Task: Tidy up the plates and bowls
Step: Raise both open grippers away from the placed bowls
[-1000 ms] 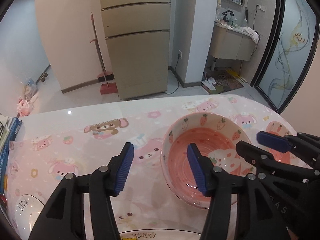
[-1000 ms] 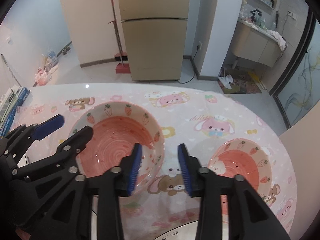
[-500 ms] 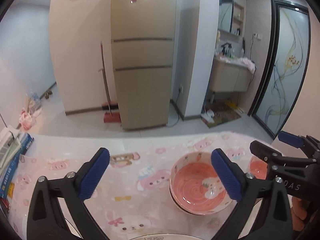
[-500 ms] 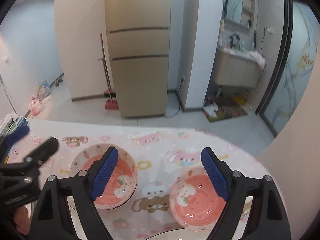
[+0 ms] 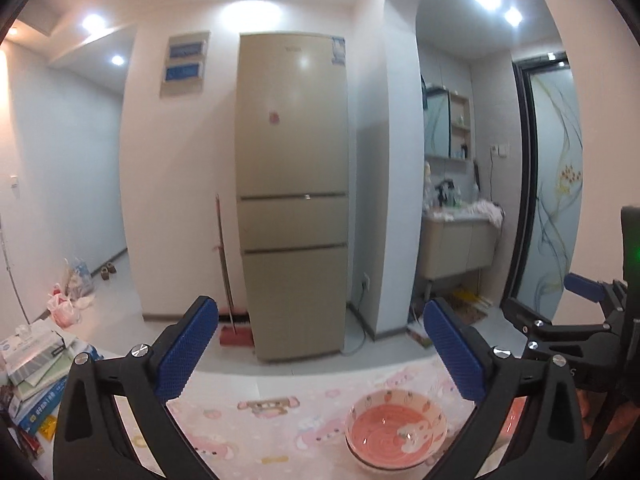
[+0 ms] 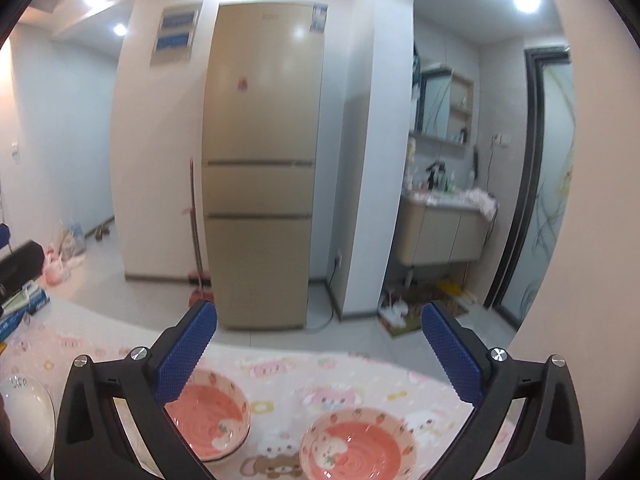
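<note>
A stack of pink strawberry-patterned bowls [image 5: 396, 436] sits on the pink cartoon tablecloth [image 5: 280, 420]; it also shows in the right wrist view [image 6: 212, 424]. A single pink bowl [image 6: 356, 450] sits to its right. A white plate [image 6: 24, 420] lies at the left edge of that view. My left gripper [image 5: 320, 360] is open and empty, raised well above the table. My right gripper [image 6: 320, 356] is open and empty, also raised; it shows in the left wrist view [image 5: 560, 300] at the far right.
A stack of books and boxes [image 5: 36, 368] lies at the table's left end. A beige fridge [image 5: 292, 208] and a red broom [image 5: 228, 280] stand beyond the table. A washbasin alcove [image 5: 460, 240] and a glass door [image 5: 556, 200] are at the right.
Both grippers have opened wide and lifted up and back from the bowls. The views now tilt upward to the room, with the bowls low in frame.
</note>
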`<action>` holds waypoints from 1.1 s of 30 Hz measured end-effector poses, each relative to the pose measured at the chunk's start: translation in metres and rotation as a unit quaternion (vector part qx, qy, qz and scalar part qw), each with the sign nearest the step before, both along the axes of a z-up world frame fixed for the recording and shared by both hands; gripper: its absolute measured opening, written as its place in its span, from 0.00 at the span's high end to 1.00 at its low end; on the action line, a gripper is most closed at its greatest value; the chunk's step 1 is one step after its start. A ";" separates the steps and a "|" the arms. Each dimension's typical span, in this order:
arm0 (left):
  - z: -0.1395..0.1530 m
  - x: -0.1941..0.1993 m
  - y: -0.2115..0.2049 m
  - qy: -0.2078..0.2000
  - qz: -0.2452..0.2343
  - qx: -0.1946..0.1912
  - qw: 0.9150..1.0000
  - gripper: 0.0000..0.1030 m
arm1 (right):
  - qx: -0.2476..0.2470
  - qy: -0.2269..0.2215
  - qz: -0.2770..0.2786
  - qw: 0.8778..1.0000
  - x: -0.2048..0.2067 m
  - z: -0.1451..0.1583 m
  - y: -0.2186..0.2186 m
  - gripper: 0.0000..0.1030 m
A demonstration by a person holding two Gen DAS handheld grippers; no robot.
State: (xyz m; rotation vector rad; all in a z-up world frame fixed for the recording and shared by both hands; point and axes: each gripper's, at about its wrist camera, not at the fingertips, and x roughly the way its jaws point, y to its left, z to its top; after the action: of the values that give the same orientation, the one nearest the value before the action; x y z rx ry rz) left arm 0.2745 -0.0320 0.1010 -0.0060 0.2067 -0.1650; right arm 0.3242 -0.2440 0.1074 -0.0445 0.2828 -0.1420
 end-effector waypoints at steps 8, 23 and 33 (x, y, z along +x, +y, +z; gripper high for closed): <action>0.021 -0.024 0.011 -0.050 0.000 -0.013 0.999 0.00 | 0.026 -0.043 0.004 0.999 -0.030 0.027 -0.005 0.00; 0.054 -0.081 -0.007 -0.088 -0.035 -0.009 0.995 0.00 | 0.019 -0.065 -0.051 0.996 -0.072 0.066 -0.033 0.00; 0.036 -0.074 -0.076 -0.057 -0.091 -0.004 0.994 0.00 | -0.034 -0.063 -0.080 0.994 -0.099 0.057 -0.076 0.00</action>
State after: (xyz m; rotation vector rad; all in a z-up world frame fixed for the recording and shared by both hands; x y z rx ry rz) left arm 0.2003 -0.1085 0.1372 0.0154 0.0914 -0.3472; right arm 0.2251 -0.3199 0.1647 -0.0799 0.1562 -0.3129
